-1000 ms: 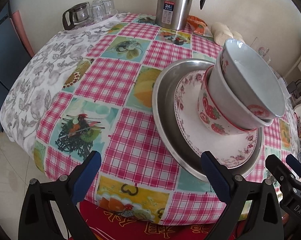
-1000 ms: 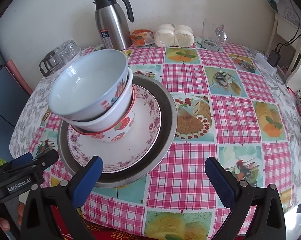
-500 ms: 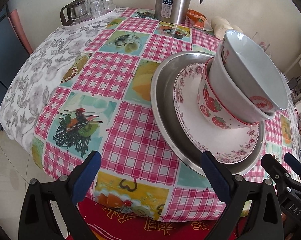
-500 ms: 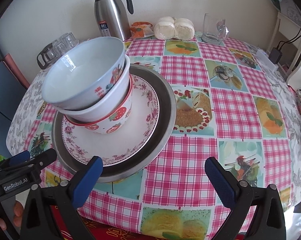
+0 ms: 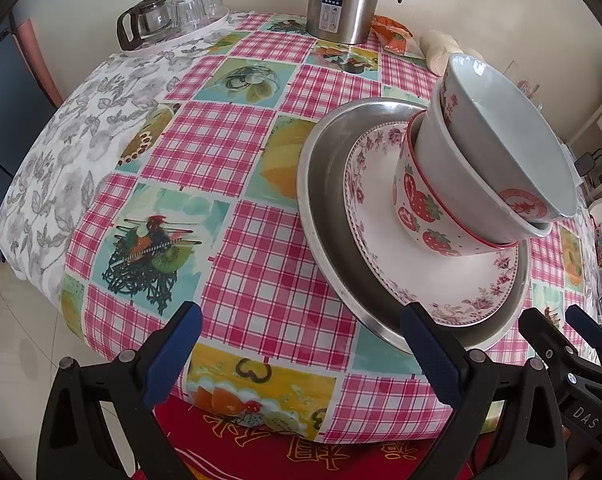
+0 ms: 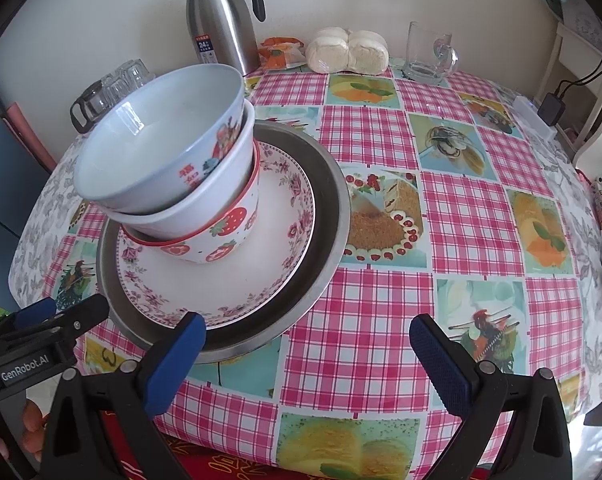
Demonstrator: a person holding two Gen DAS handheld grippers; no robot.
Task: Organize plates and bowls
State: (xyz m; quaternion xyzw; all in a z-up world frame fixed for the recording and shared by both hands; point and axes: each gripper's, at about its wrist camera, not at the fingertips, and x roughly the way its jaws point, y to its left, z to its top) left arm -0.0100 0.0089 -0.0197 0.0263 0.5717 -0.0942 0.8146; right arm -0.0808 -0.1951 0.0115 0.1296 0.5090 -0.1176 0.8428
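Near the front edge of the tabletop sits a steel tray, and on it a floral-rimmed plate. Three bowls are nested on the plate: a strawberry bowl at the bottom, a plain white bowl inside it, and a pale bowl with red lettering on top (the stack leans toward the left edge). The left hand-held gripper hangs just off the front edge with its jaws spread wide and nothing between them, its right finger in front of the tray's rim. The right hand-held gripper is likewise released and empty. Along the back edge stand a steel thermos, wrapped buns and a glass mug.
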